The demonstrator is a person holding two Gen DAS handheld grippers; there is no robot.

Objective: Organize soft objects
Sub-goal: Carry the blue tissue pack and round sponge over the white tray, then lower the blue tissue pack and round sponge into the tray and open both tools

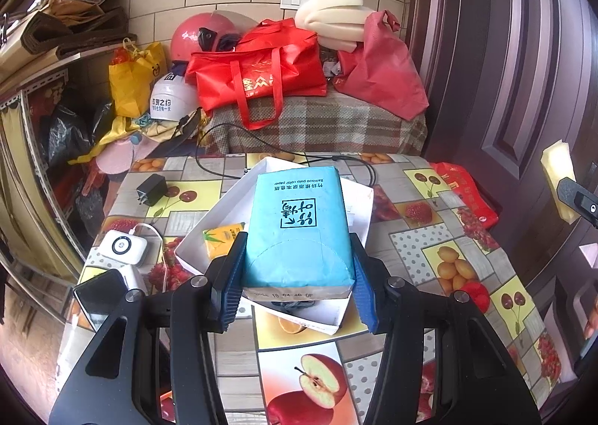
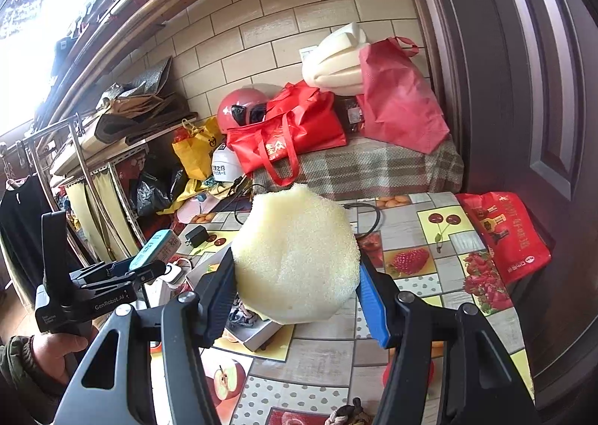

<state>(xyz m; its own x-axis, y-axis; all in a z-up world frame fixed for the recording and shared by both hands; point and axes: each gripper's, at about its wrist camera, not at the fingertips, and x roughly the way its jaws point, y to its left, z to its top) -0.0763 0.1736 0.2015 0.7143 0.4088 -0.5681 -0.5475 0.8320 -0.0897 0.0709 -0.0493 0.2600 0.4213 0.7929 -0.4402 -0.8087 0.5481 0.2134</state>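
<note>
My left gripper [image 1: 297,275] is shut on a blue tissue pack [image 1: 299,223] and holds it over a white box [image 1: 220,216] on the fruit-print table. A small yellow tissue packet [image 1: 220,236] lies inside the box. My right gripper [image 2: 297,283] is shut on a pale yellow foam sponge [image 2: 295,257] held above the table. The sponge also shows at the right edge of the left wrist view [image 1: 558,178]. The left gripper with the blue pack [image 2: 155,244] shows at the left of the right wrist view, and the box [image 2: 261,335] sits below the sponge.
On the table are a black charger [image 1: 151,189], a white device with cable [image 1: 123,247], a phone [image 1: 101,298] and a black cable [image 1: 358,160]. A red bag [image 2: 504,234] lies at the right edge. Bags, helmets and foam are piled behind. A dark door stands right.
</note>
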